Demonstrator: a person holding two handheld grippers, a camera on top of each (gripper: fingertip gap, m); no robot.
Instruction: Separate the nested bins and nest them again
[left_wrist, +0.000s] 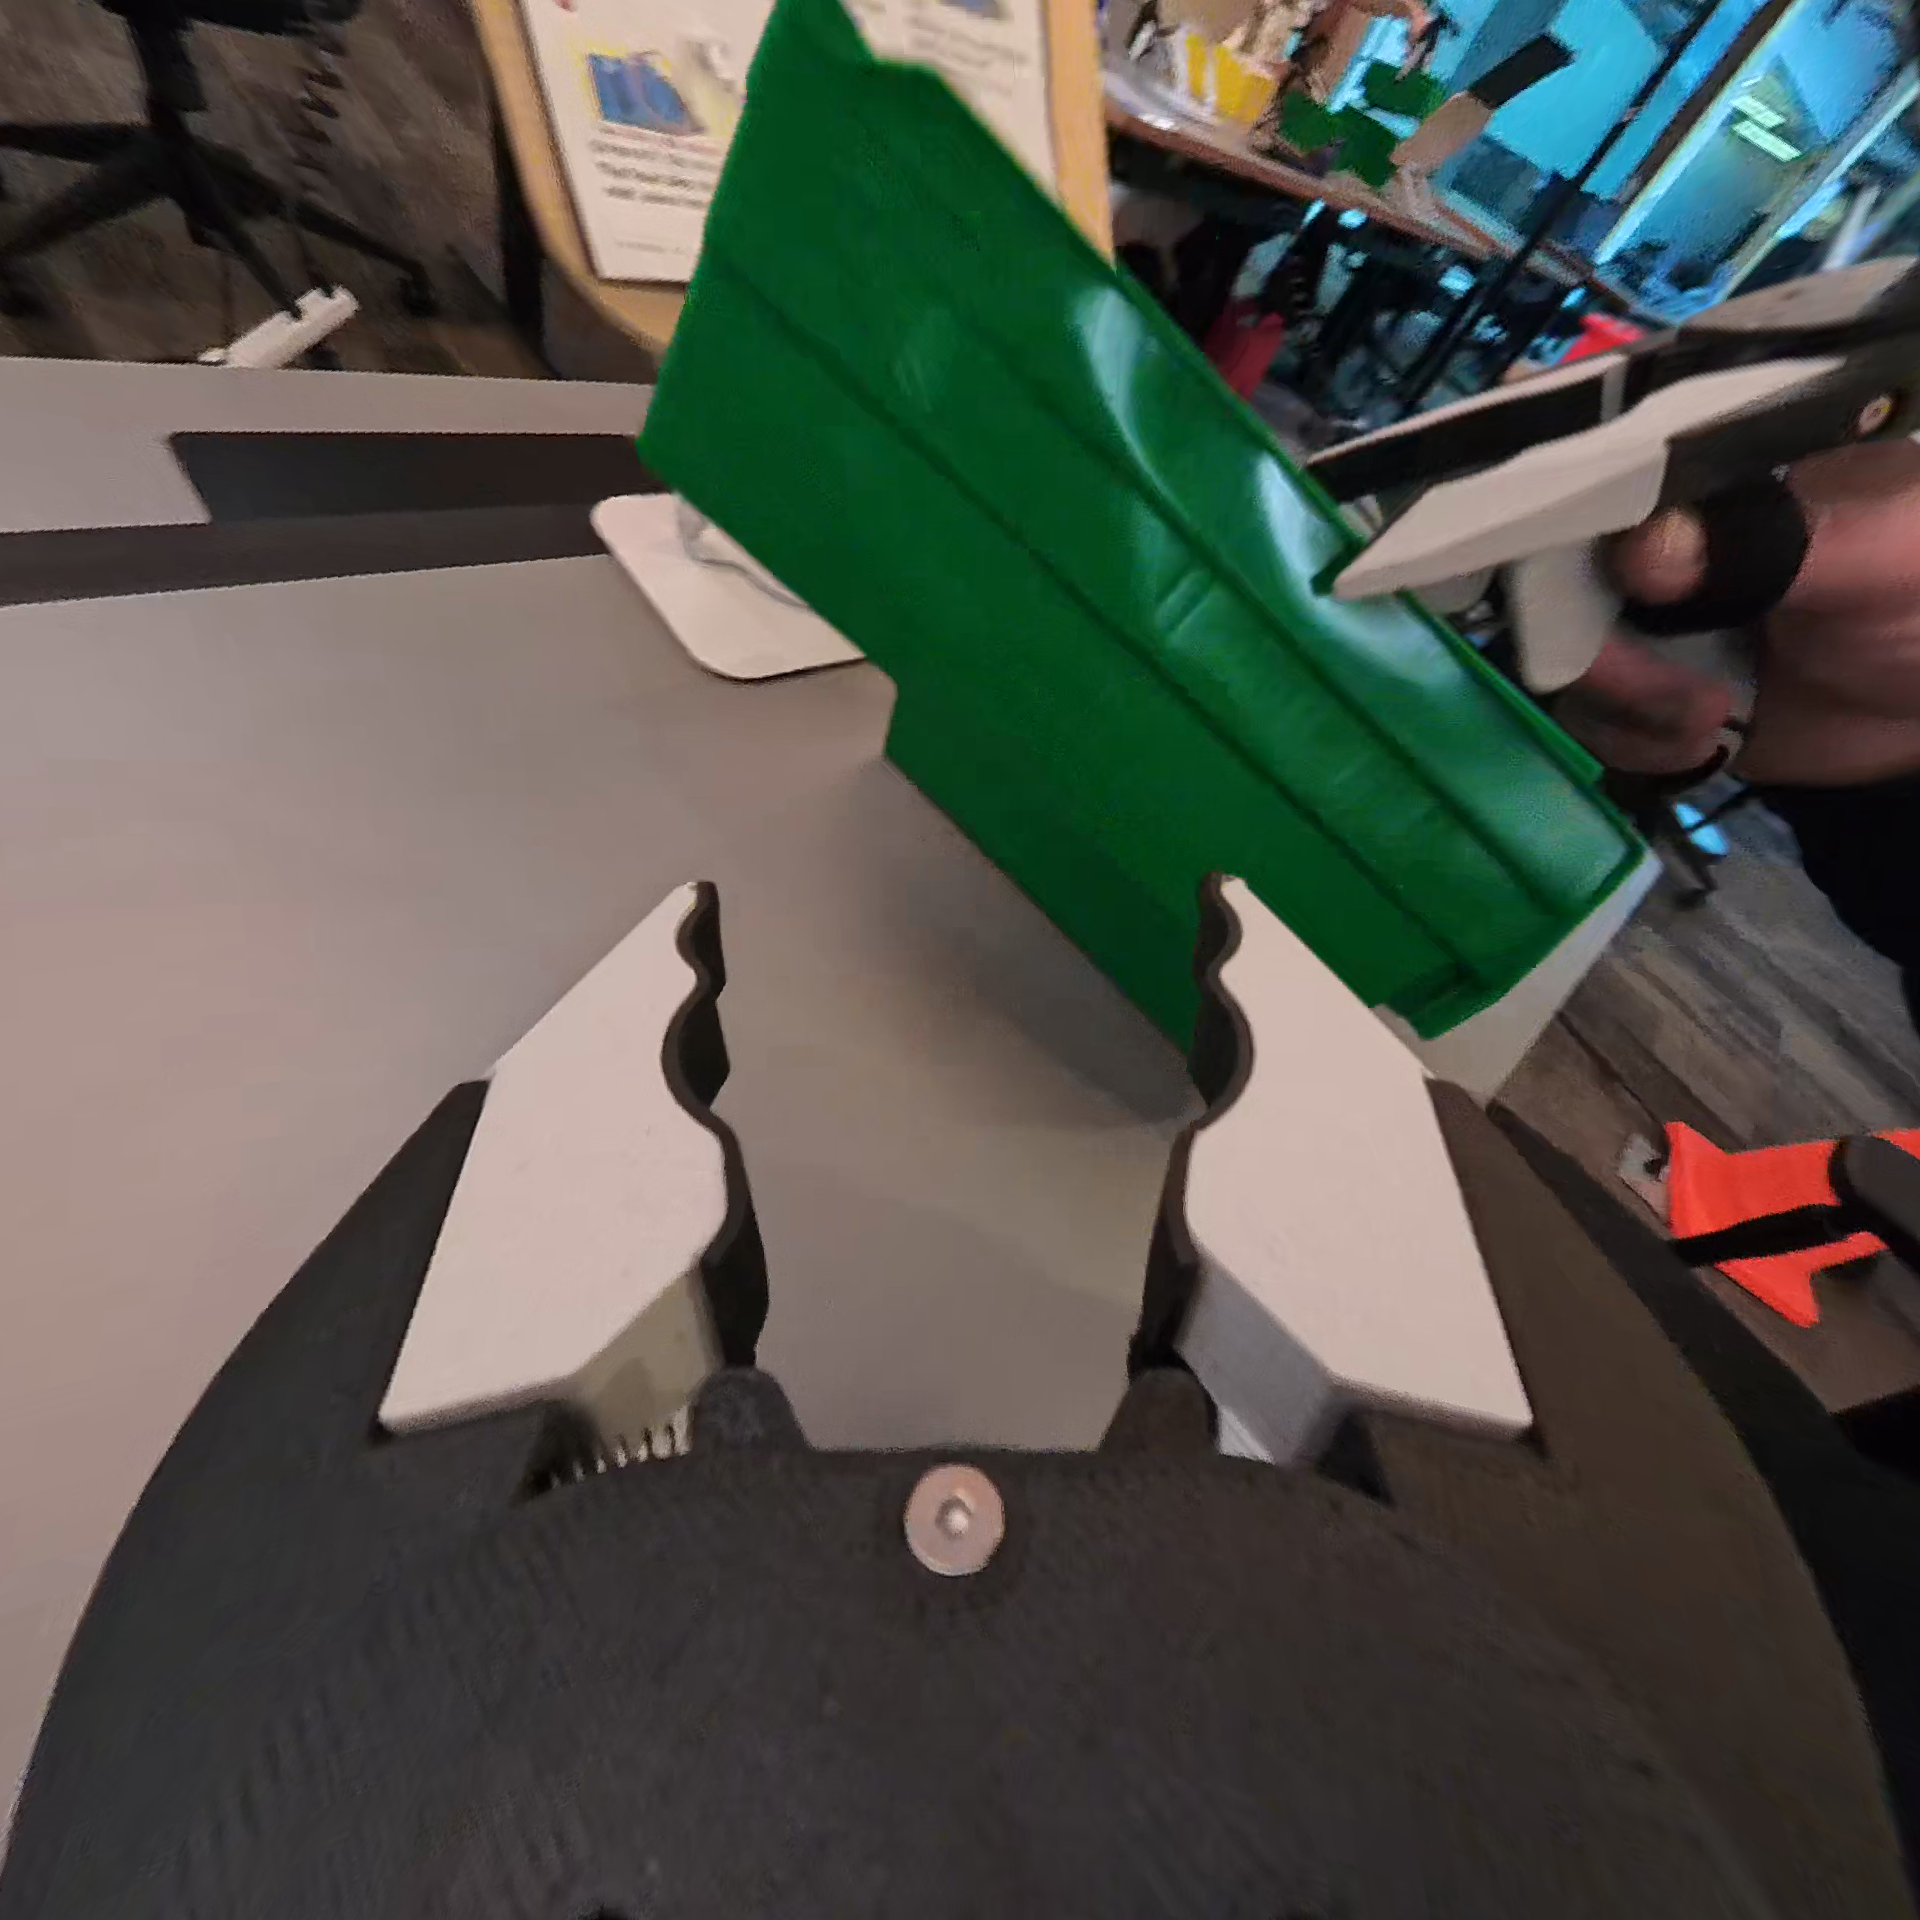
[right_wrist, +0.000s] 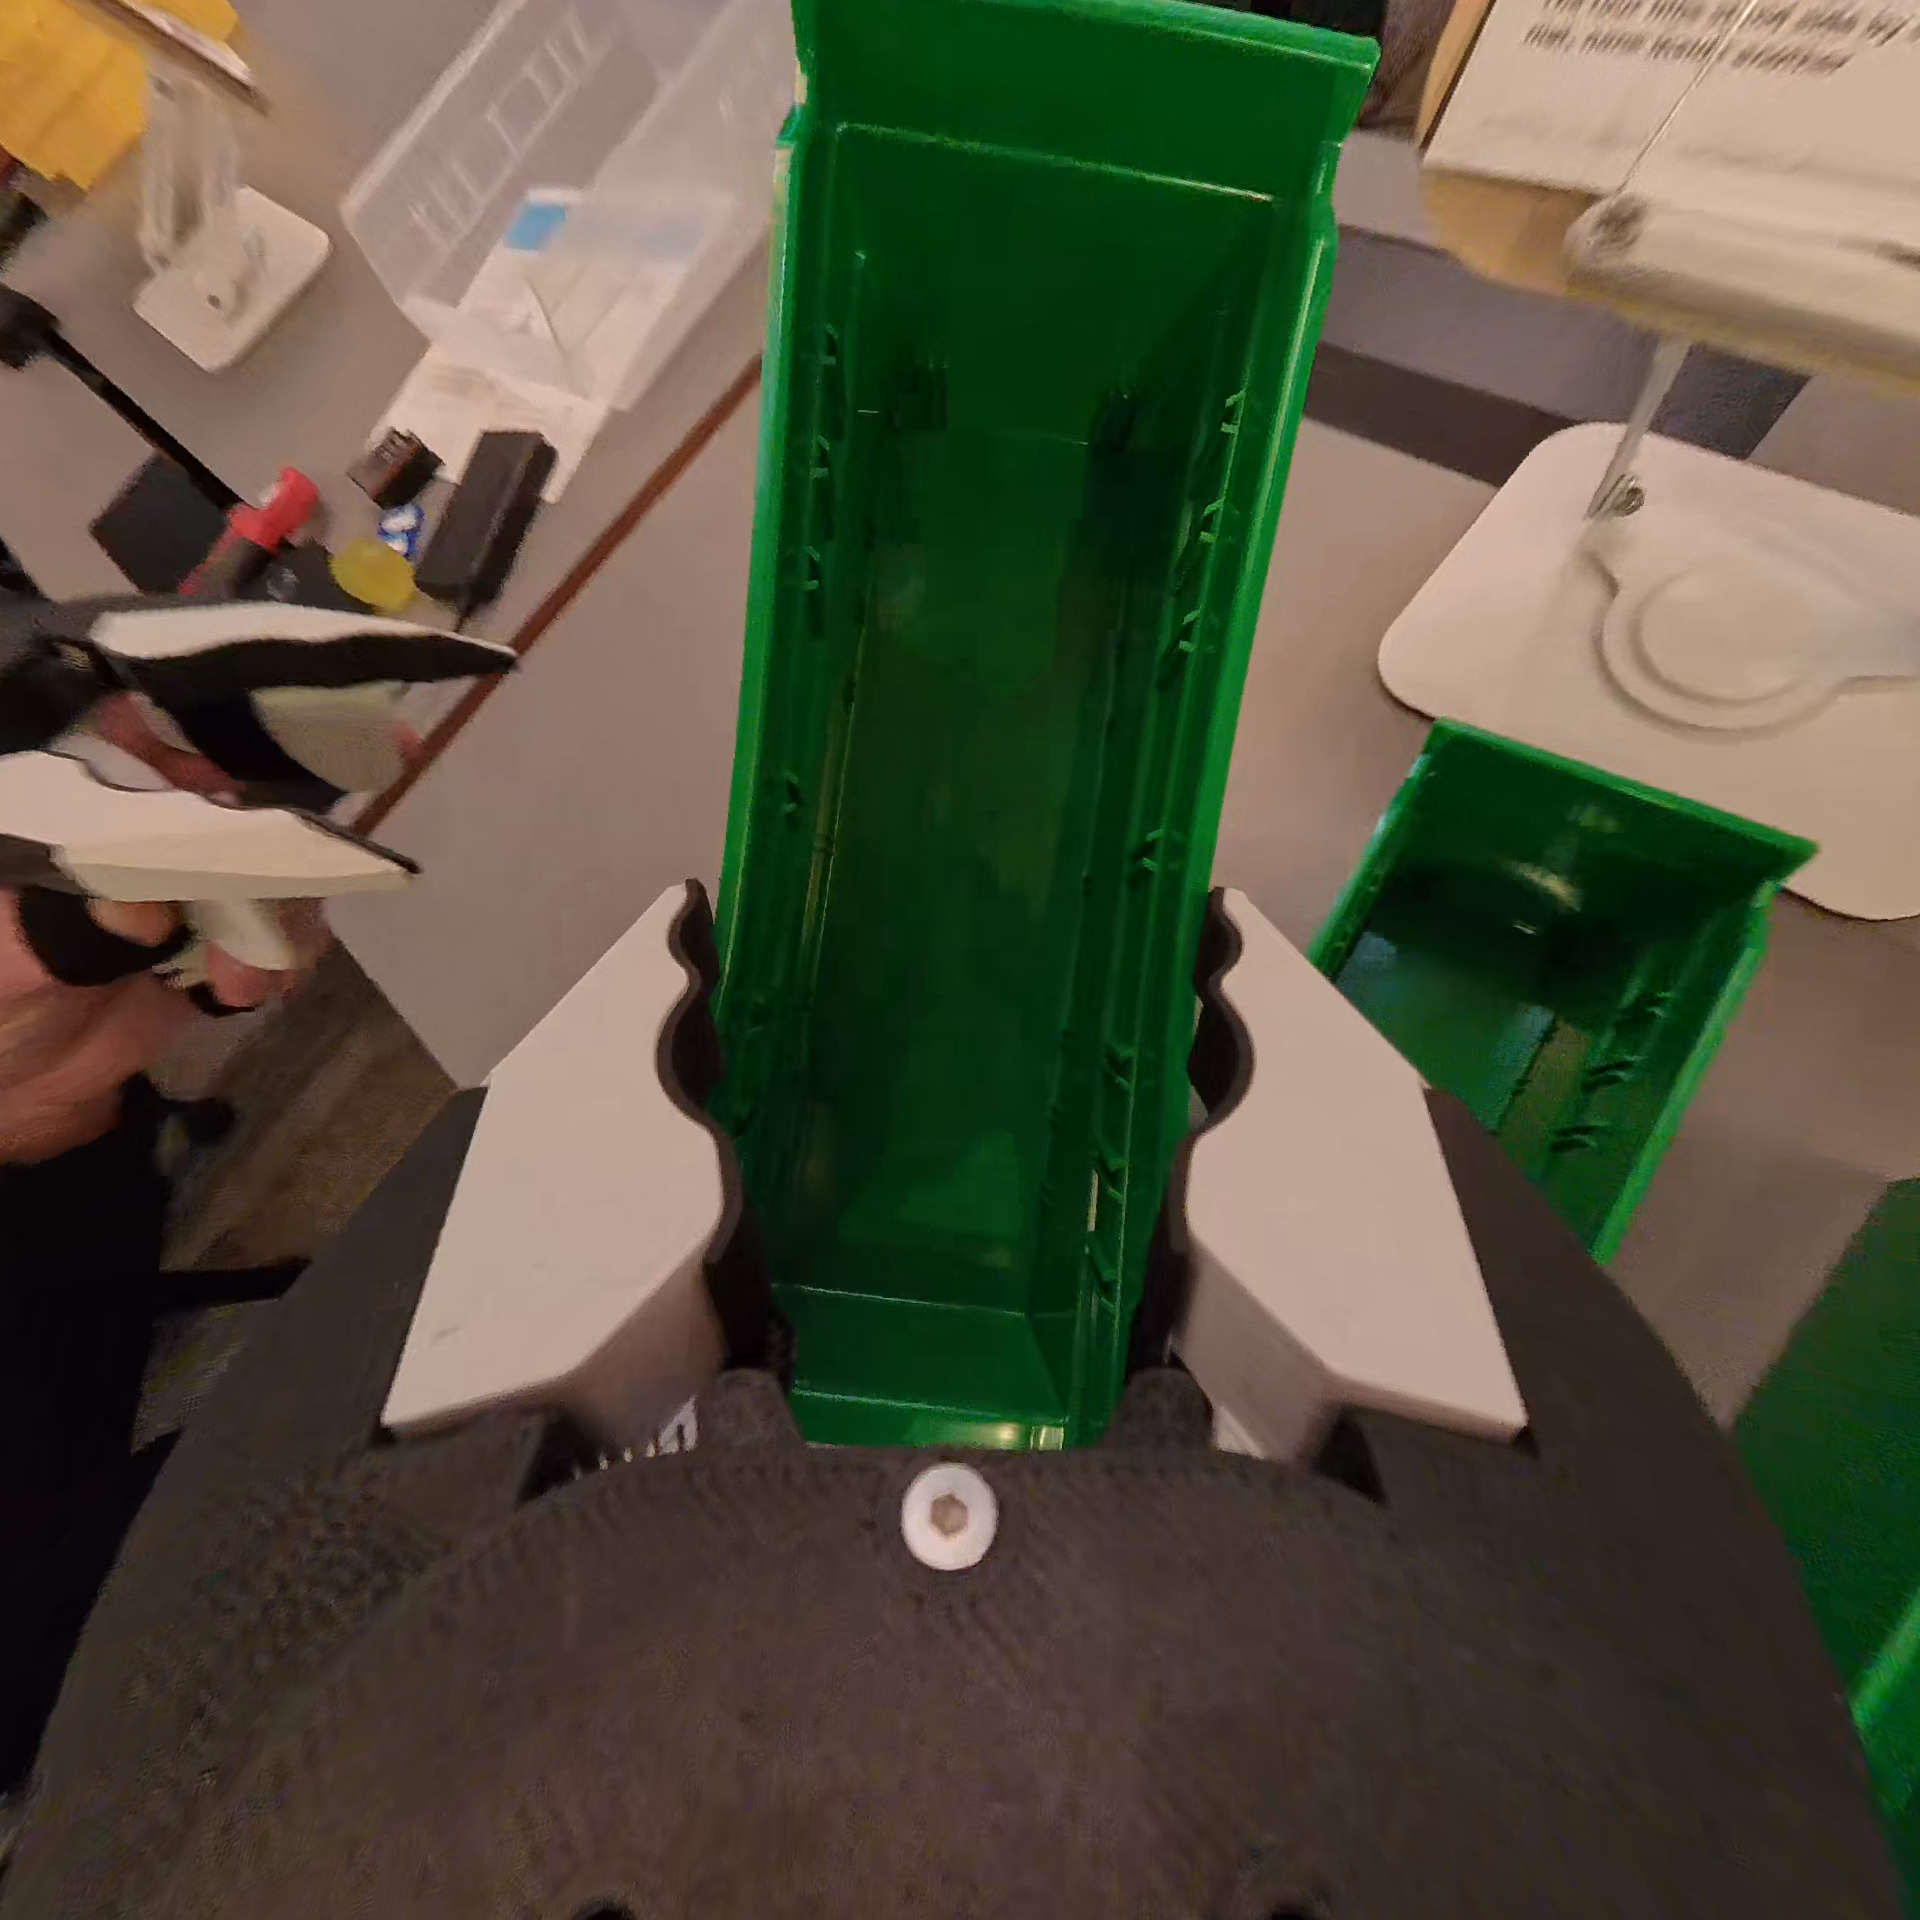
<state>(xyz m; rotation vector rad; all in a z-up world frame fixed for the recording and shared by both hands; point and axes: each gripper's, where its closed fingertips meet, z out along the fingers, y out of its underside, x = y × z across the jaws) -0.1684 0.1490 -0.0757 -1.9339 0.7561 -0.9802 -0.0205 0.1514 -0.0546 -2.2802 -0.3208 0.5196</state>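
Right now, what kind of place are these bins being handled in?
Probably a lab or workshop, not a home. The grey table faces a cluttered bench, a poster board stands behind it, and a clear tub sits among batteries and tools. The right gripper holds a green bin.

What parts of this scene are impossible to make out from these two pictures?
- Held green bin: in the right wrist view its far end runs past the top edge; the right gripper covers its near end.
- Second green bin on the table: gripper body hides its near part.
- Third green piece: cut off by the right edge.
- Left gripper: open and empty; motion blur smears the bin's edges in the left wrist view.
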